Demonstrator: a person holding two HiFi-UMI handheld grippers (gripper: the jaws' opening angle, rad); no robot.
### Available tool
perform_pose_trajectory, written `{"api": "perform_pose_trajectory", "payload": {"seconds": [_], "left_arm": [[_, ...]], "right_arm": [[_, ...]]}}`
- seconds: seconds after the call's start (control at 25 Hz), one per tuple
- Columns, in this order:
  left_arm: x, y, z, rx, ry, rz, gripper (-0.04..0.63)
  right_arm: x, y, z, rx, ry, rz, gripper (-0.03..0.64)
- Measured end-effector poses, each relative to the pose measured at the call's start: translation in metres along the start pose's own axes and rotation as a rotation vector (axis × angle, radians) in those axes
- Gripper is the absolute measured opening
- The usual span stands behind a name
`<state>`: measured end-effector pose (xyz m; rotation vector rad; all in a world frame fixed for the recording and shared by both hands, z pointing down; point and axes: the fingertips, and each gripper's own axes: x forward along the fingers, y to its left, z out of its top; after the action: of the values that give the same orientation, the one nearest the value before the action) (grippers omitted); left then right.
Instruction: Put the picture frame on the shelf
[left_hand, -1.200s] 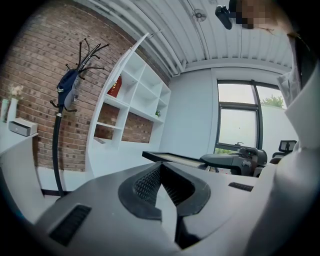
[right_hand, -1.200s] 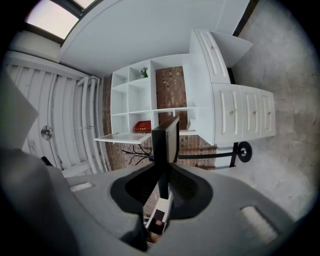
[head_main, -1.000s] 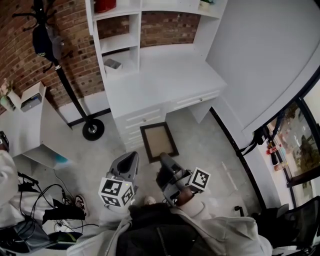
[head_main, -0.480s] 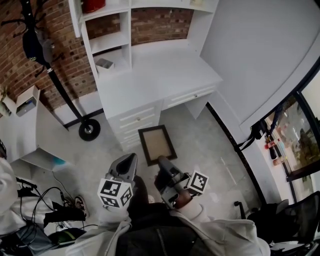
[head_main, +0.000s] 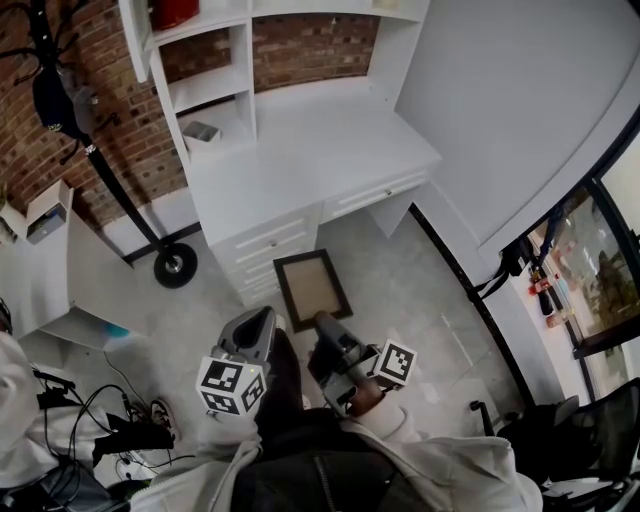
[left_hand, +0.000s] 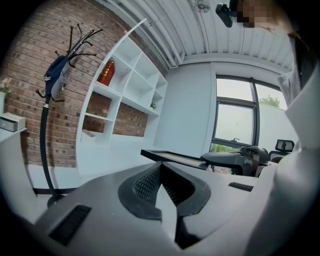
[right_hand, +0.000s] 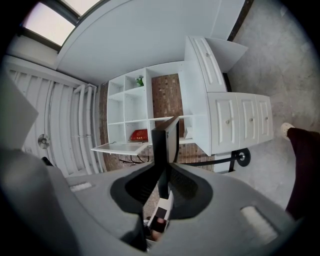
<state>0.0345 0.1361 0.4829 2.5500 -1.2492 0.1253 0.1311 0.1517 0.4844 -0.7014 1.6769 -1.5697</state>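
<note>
At the left of the head view, the coat stand (head_main: 174, 267) and the white shelf unit (head_main: 205, 88) have slid a little up and to the left over the last second. The person's view is swinging, and a dark trouser leg (head_main: 287, 365) now shows between the grippers. I judge that a step toward the desk (head_main: 320, 150) is under way.

The left gripper (head_main: 262, 318) hangs low, its jaws pressed together on nothing. Just to its right, the picture frame (head_main: 312, 283) is held out flat above the floor in front of the desk drawers — about where it was in the view a second ago.

The right gripper (head_main: 326, 322) stays clamped on the frame's near edge; its own view shows that dark edge between the pads. The carry looks barely begun. The frame has yet to be raised and brought over the desktop to reach an open cubby.
</note>
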Motion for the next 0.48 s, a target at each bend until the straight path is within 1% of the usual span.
{"api": "perform_pose_trajectory", "payload": {"seconds": [0.48], "left_arm": [[0.052,0.048,0.018,0.004,0.002,-0.009,0.003]], "right_arm": [[0.063,-0.013,0.032,0.008,0.014,0.005,0.067]]}}
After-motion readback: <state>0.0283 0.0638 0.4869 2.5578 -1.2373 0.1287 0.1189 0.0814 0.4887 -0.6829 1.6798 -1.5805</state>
